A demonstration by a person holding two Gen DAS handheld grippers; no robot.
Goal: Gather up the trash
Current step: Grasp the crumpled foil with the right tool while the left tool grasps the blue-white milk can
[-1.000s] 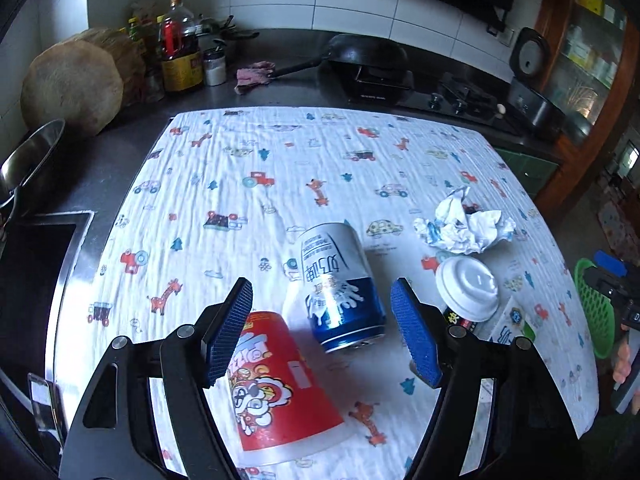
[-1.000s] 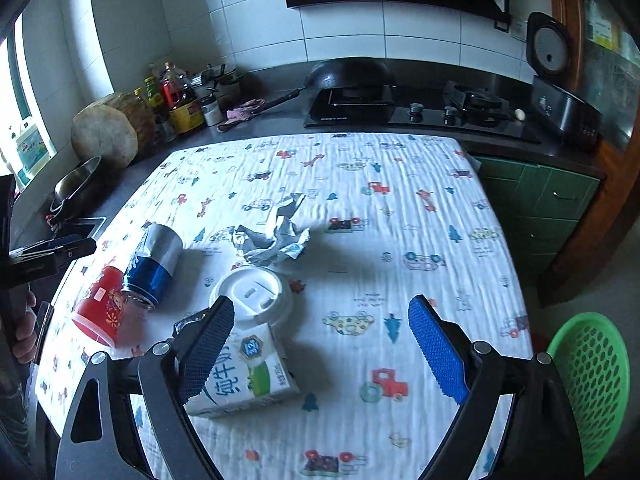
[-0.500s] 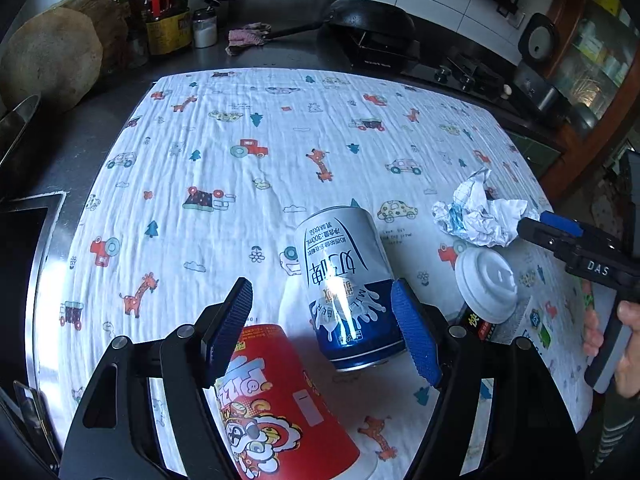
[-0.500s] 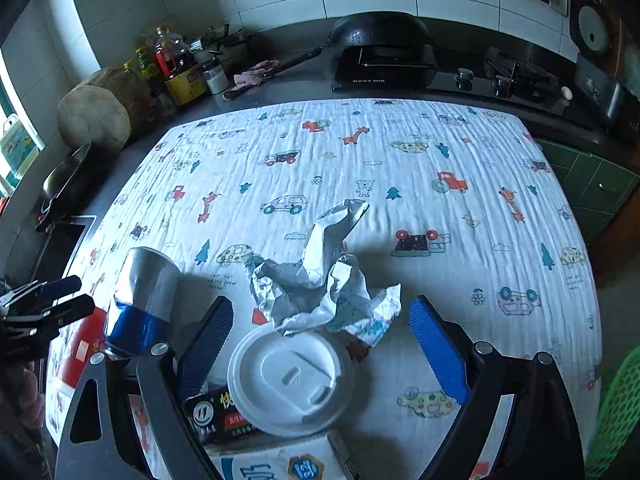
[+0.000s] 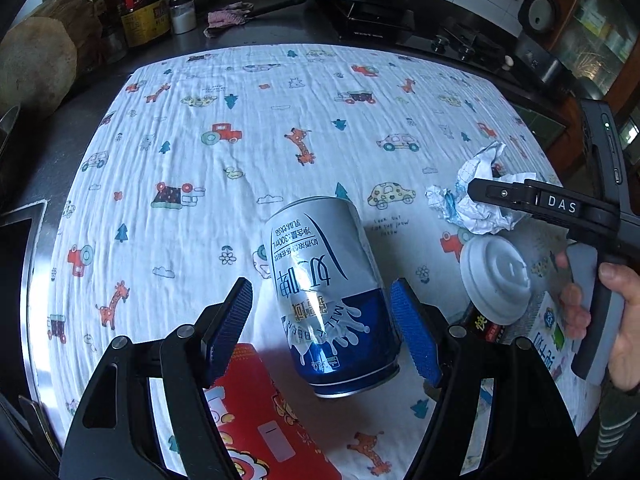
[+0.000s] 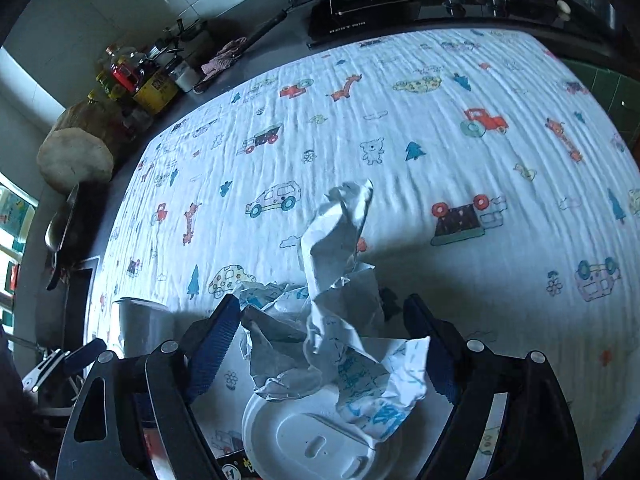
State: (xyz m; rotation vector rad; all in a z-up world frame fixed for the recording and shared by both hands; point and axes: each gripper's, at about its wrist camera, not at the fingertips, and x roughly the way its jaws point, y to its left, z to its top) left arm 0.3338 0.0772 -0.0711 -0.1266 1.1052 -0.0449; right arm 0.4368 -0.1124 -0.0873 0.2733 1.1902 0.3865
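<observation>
Now both grippers are seen closed in on their targets compared with a second ago, when the right one hung well back over the cloth edge and the left one sat short of the can. The left gripper point(image 5: 320, 328) is spread wide, unclenched, with the blue-and-white can point(image 5: 328, 300) lying on its side between the pads; the right-hand pad point(image 5: 414, 340) is just beside the can wall, the other pad is apart from it, so nothing is gripped yet. The red paper cup point(image 5: 260, 412) is left on its side just under the left finger, beside the can. The right gripper point(image 6: 320, 344) is likewise released, straddling the crumpled paper wad point(image 6: 340, 300), which sits partly over the white plastic lid point(image 6: 312, 440); contact with the pads cannot be confirmed. A carton point(image 5: 548, 340) is partly seen past the lid, near the person's right hand point(image 5: 616, 320). Further out, the printed cloth point(image 5: 280, 120) is bare of trash, and pans and bottles are ranged along the counter. Judged: both approaches are done, two closes are due next; the lid may be dragged along with the wad. No bin is visible at this moment.
</observation>
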